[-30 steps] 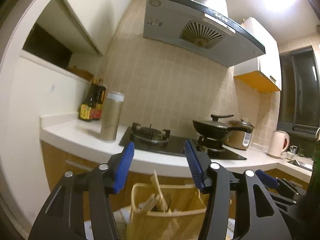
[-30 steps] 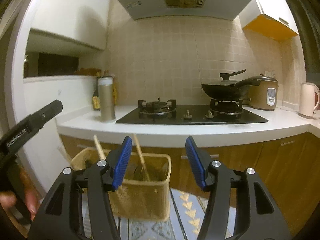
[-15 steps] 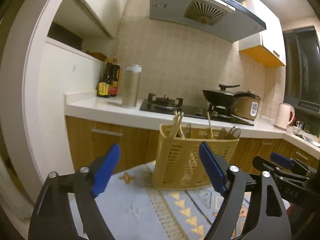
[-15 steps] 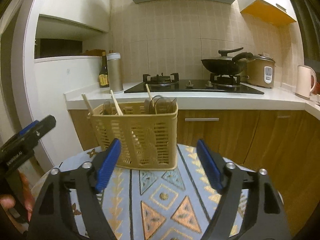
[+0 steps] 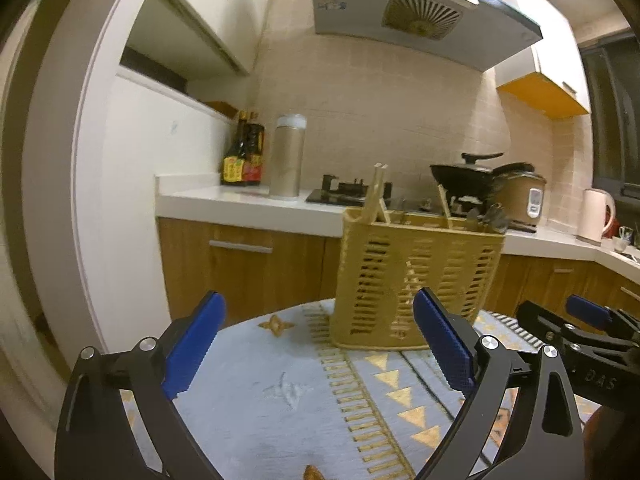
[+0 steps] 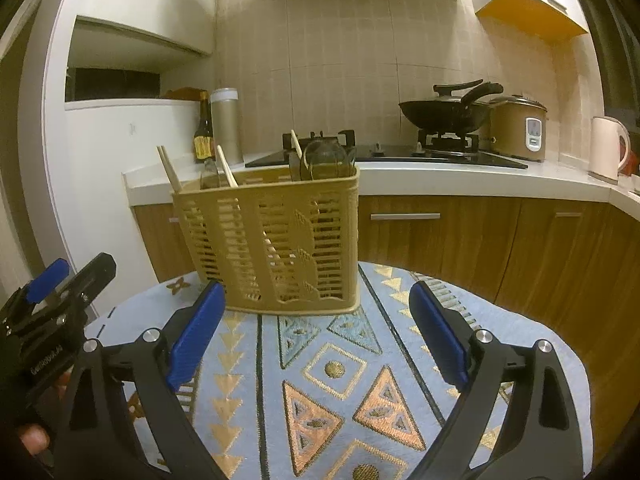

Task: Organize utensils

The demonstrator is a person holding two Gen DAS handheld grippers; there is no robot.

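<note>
Both claws, left gripper (image 5: 318, 342) and right gripper (image 6: 316, 330), are opening wide with nothing between; utensil basket (image 6: 276, 240) hides most of its chopsticks (image 6: 170, 170), spoons blurry.

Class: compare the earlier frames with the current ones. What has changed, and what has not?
Both views sank toward the patterned cloth. The left gripper and right gripper are opening, nothing between their fingers. Nothing was grasped or released. The utensil basket and its chopsticks stayed put.

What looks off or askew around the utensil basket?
Nothing spilled or damaged. The yellow utensil basket stands upright on the patterned tablecloth. Only untidiness: the chopsticks are split across compartments and lean at different angles, some among the spoons. Both grippers are empty, jaws opening.
</note>
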